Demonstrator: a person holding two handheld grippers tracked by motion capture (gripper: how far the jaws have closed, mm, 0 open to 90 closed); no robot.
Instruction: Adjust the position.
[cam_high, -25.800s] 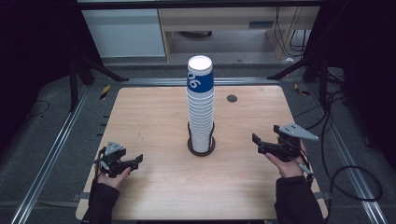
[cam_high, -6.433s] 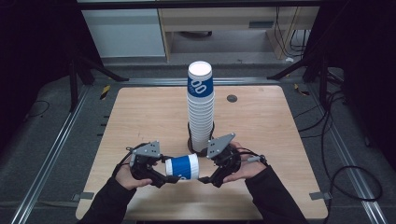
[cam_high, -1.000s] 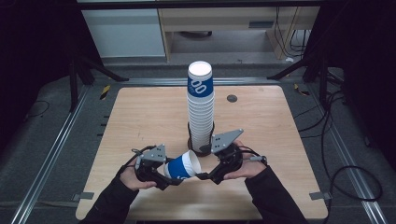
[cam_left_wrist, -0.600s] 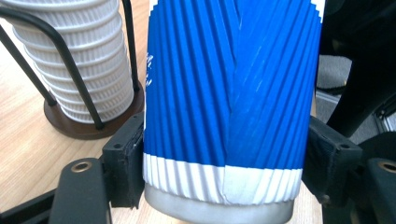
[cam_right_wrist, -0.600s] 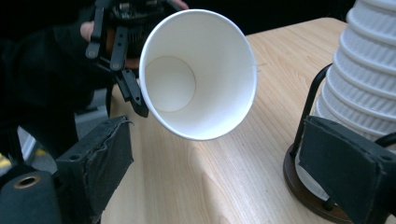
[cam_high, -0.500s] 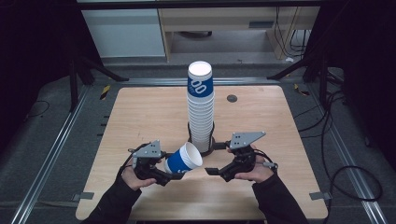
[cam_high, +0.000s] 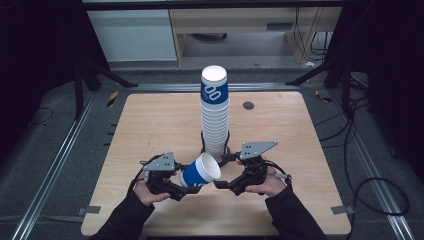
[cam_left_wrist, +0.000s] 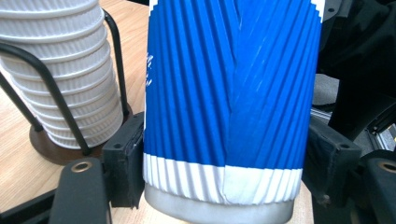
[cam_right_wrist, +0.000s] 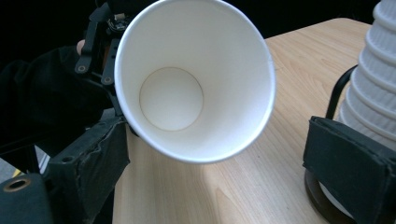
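Observation:
A blue ribbed paper cup (cam_high: 200, 172) with a white inside lies tilted, its mouth pointing right and up. My left gripper (cam_high: 184, 186) is shut on its base end; in the left gripper view both pads press the cup (cam_left_wrist: 229, 93) near its bottom rim. My right gripper (cam_high: 221, 171) stands open just right of the mouth. Its jaws have just been opening, and the pads flank the cup (cam_right_wrist: 196, 79) without pressing it. A tall stack of cups (cam_high: 215, 115) stands in a black wire holder (cam_high: 204, 145) behind both grippers.
The stack (cam_left_wrist: 60, 70) and its round base are close on the left of the left gripper view. In the right gripper view the stack (cam_right_wrist: 373, 70) rises at the right edge. A small dark disc (cam_high: 248, 105) lies on the wooden table (cam_high: 150, 120) at the far right.
My right gripper has let go of the cup's rim, opened and drawn back to the right. The cup stays in my left gripper, its mouth tipped further up.

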